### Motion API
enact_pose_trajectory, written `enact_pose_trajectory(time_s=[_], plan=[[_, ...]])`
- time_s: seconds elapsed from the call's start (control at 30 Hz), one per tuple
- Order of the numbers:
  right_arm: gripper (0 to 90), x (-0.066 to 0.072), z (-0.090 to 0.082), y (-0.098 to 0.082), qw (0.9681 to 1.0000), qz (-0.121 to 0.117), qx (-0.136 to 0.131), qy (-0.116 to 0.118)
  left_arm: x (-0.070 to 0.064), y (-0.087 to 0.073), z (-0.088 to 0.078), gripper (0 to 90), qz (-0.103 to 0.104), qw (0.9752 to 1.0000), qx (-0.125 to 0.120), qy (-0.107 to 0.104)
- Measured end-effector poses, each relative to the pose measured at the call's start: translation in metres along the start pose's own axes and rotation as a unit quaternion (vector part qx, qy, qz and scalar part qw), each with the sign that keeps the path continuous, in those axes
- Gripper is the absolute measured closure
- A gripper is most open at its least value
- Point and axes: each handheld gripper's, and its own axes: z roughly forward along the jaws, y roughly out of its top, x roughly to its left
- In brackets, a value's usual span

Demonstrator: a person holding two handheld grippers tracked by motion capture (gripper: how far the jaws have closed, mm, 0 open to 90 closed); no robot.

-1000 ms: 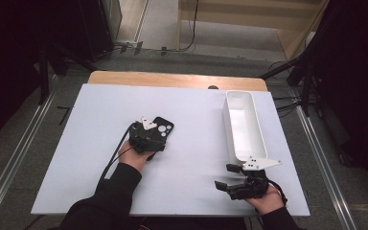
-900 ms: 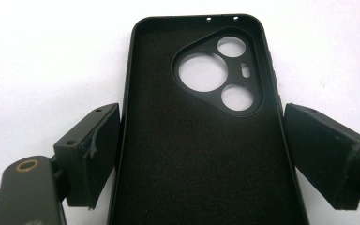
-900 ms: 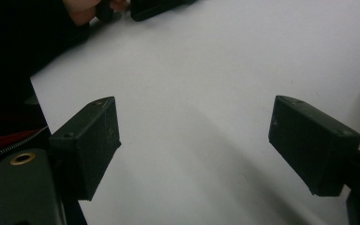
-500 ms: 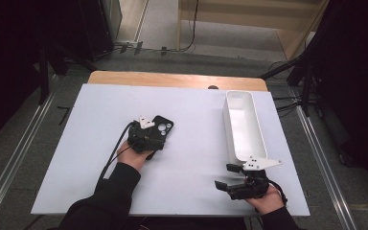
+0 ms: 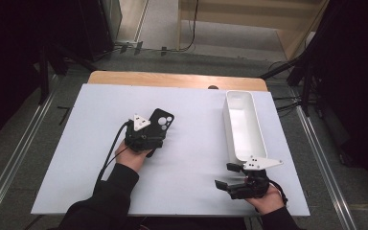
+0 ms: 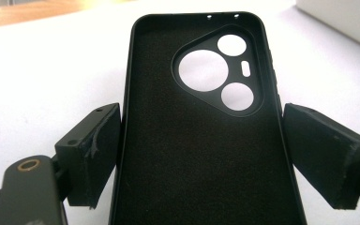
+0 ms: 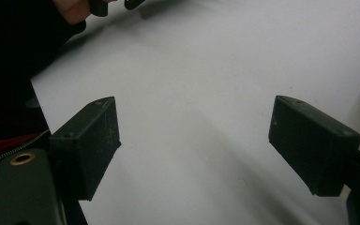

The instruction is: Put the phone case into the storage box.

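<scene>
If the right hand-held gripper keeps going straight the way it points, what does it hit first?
Probably nothing soon: the right hand-held gripper has bare white table ahead, with the person's other hand at the far end of that line.

A black phone case [image 5: 159, 125] lies flat near the middle of the white table, its open inner side facing up. Its camera cut-out, with three round holes, sits at the end farthest from the person
</scene>
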Motion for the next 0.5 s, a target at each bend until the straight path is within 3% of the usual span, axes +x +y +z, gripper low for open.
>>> enact_pose_trajectory(time_s=[0.23,0.3,0.5], plan=[[15.1,0.001,-0.001,0.001,1.0,0.002,-0.003,0.003,-0.003,-0.002,-0.01,14.5,-0.011,0.999,-0.041,-0.011],[15.1,0.001,-0.001,0.001,1.0,-0.003,-0.007,0.001,-0.005,-0.003,-0.013,14.5,-0.018,0.9982,-0.053,-0.021],[15.1,0.003,-0.002,0.001,0.9999,-0.012,-0.01,0.001,-0.016,-0.006,-0.026,14.4,-0.017,0.9946,-0.101,-0.015]])
